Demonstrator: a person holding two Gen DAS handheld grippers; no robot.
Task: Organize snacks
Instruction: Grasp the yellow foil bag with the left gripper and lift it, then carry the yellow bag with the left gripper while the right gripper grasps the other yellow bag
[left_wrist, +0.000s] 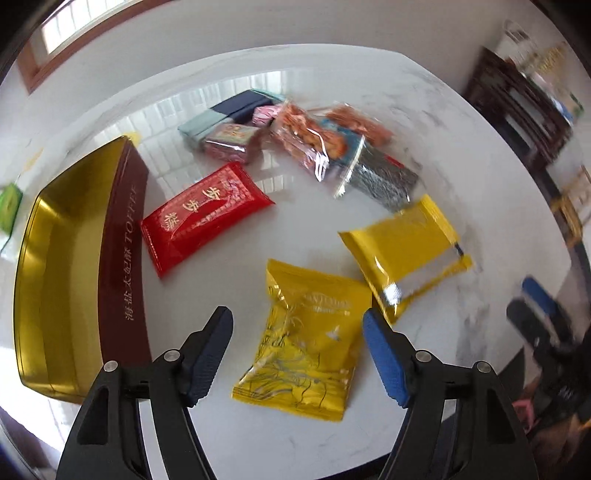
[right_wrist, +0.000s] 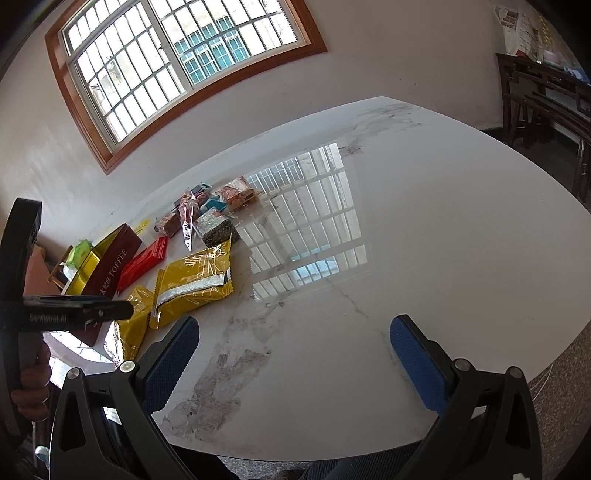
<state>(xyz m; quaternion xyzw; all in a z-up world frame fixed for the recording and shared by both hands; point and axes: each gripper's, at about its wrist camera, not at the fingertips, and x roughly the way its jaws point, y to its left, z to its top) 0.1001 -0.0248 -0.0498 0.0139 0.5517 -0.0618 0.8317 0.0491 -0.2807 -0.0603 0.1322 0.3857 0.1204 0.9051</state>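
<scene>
My left gripper (left_wrist: 297, 326) is open and points down over a yellow snack pack (left_wrist: 306, 347) that lies flat on the white marble table (left_wrist: 461, 155). The pack sits between the two pads, which do not press on it. An open gold tin (left_wrist: 62, 280) with a maroon TOFFEE side stands to the left. A red pack (left_wrist: 203, 214) lies beside the tin. A second yellow pack (left_wrist: 402, 251) lies to the right. My right gripper (right_wrist: 295, 326) is open over bare table, to the right of the snacks, with nothing between its fingers.
At the back lies a pile: a clear bag of orange snacks (left_wrist: 306, 136), a dark silver pack (left_wrist: 384, 177) and small boxes (left_wrist: 229, 140). A green pack (right_wrist: 79, 253) sits beyond the tin. Dark wooden furniture (right_wrist: 546, 96) stands past the table's right edge.
</scene>
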